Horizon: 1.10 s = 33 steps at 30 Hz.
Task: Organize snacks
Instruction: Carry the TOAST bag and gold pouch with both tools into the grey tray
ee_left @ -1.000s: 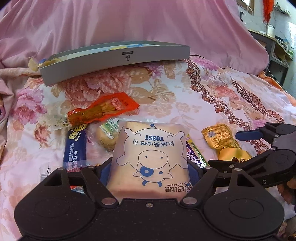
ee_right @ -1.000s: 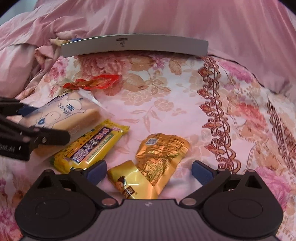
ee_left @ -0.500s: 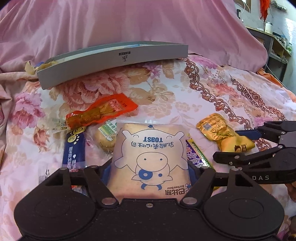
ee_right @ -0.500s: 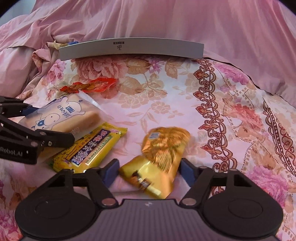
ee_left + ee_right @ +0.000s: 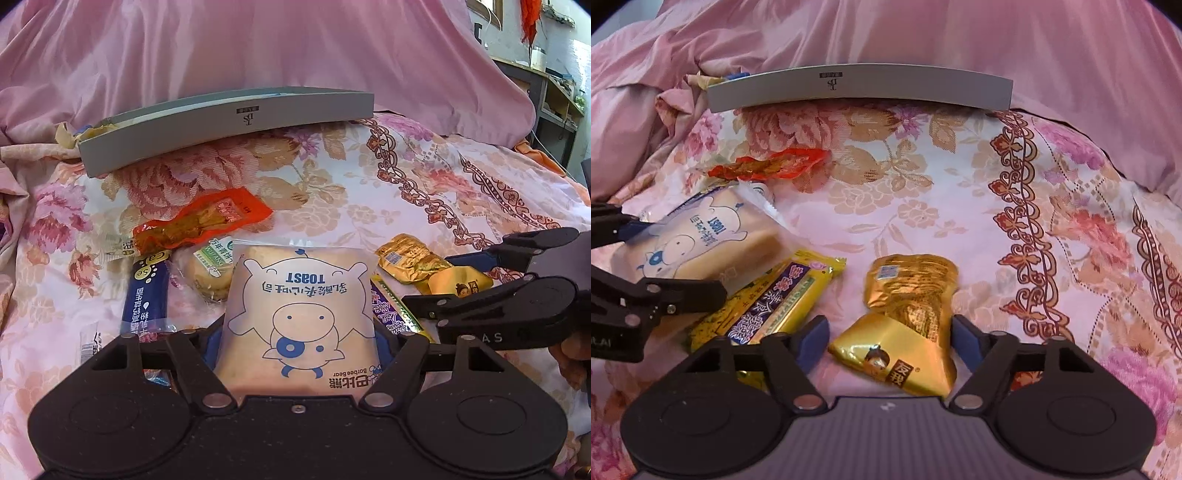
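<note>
A toast packet (image 5: 299,295) printed with a blue cartoon cow sits between the blue pads of my left gripper (image 5: 297,339), which is shut on its two sides. From the right wrist the same toast packet (image 5: 701,243) shows in the left gripper (image 5: 681,258) at the left edge. My right gripper (image 5: 888,339) has a gold foil packet (image 5: 908,314) between its pads; its jaws are closing and both pads touch it. In the left wrist view the right gripper (image 5: 426,278) reaches in from the right around that gold packet (image 5: 410,258). A shallow grey box (image 5: 229,122) lies at the back.
On the floral bedspread (image 5: 960,206) lie an orange-red packet (image 5: 207,221), a blue bar (image 5: 146,291), a round pastry in clear wrap (image 5: 210,273) and a yellow and purple bar (image 5: 775,306). A pink quilt (image 5: 258,48) rises behind the box. Shelves (image 5: 554,92) stand far right.
The right gripper's jaws have come in from wide apart onto the gold packet, which has turned and bunched between them. The left jaws narrowed slightly on the toast packet.
</note>
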{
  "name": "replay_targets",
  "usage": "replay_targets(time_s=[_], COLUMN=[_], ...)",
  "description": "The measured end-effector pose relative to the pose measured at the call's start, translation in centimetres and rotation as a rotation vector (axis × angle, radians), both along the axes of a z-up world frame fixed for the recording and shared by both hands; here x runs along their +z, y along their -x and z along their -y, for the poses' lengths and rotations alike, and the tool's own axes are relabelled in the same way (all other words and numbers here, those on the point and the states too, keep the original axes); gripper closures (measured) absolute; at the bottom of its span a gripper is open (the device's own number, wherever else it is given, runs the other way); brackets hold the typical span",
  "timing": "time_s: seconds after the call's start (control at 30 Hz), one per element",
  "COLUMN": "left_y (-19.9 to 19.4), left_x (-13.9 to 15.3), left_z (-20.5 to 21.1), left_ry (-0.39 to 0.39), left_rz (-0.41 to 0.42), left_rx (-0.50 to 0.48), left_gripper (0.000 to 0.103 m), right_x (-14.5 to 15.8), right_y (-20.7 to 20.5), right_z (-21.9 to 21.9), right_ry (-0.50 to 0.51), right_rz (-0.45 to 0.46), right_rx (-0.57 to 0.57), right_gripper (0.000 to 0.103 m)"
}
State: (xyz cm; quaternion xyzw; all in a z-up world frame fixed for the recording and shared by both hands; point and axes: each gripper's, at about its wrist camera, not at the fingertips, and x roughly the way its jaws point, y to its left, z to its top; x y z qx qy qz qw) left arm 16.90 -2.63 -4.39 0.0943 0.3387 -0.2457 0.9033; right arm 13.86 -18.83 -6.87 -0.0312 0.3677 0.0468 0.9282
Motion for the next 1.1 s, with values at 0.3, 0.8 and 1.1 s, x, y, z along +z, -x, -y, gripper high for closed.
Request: replay_targets(time_s=[0.3, 0.8, 1.1], left_y=[0.7, -0.2, -0.8], left_x=[0.4, -0.5, -0.4], left_z=[-0.6, 0.5, 0.5], left_ry=[0.025, -0.024, -0.016], left_rz=[0.052, 0.007, 0.005], left_rx=[0.025, -0.068, -0.070], left_gripper=[0.030, 0.017, 0.031], right_x=[0.0, 1.0, 0.1], right_y=[1.2, 2.4, -0.1], right_z=[-1.1, -1.5, -0.1], right_ry=[0.075, 0.116, -0.006], right_rz=[0.024, 0.013, -0.032], right_rx=[0.025, 0.070, 0.008], right_gripper=[0.038, 0.035, 0.032])
